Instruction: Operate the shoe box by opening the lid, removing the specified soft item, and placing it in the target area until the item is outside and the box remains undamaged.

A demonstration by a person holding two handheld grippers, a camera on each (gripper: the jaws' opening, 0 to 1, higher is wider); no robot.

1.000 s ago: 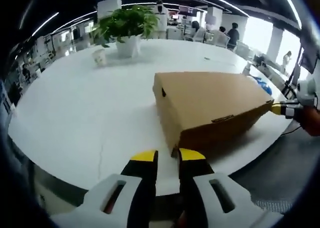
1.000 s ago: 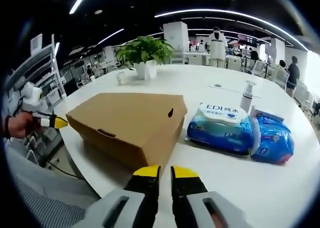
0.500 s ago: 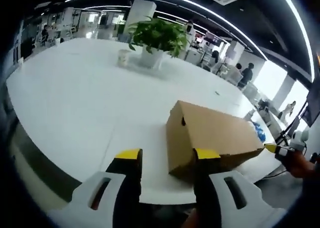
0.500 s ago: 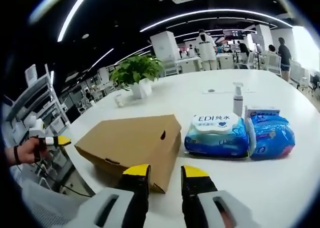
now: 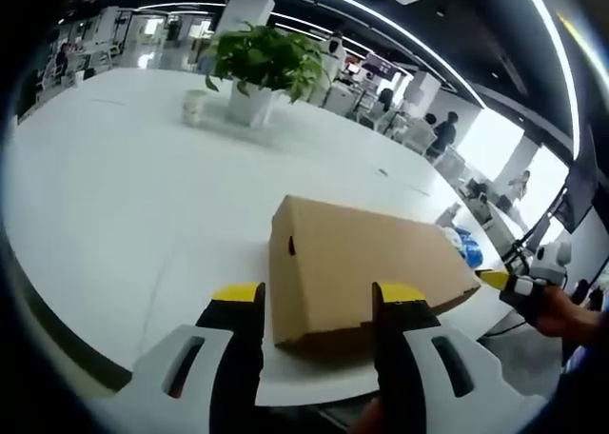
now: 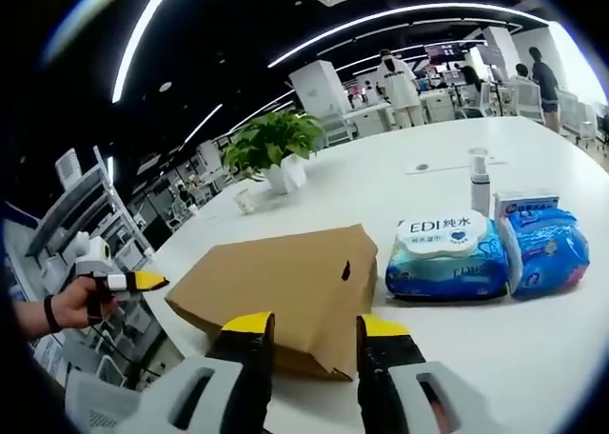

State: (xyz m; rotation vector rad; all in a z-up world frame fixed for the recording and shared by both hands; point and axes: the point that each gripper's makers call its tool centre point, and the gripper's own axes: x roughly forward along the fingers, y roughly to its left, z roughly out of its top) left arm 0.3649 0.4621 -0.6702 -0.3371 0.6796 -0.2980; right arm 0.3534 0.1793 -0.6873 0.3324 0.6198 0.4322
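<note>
In the left gripper view, a potted plant (image 5: 257, 68) stands far back on the white counter (image 5: 114, 196), and the left claw (image 5: 319, 296) gapes wide and empty, its yellow tips astride the near end of the closed cardboard shoe box (image 5: 357, 263). In the right gripper view, the box (image 6: 285, 282) lies lid-down between the other claw at far left and a wet-wipes pack (image 6: 447, 256) and blue packet (image 6: 547, 244). The right claw (image 6: 314, 327) is likewise spread wide, gripping nothing, at the box's near corner.

Shoe box (image 5: 357, 272) plain tan-brown cardboard. Table (image 5: 124, 187) white. Both grippers: white bodies, black jaws, yellow tips. Right of the right gripper view: wipes pack (image 6: 449, 256) white and light blue, second pack (image 6: 544, 246) deeper blue. Plant (image 5: 262, 58) green, white pot.
</note>
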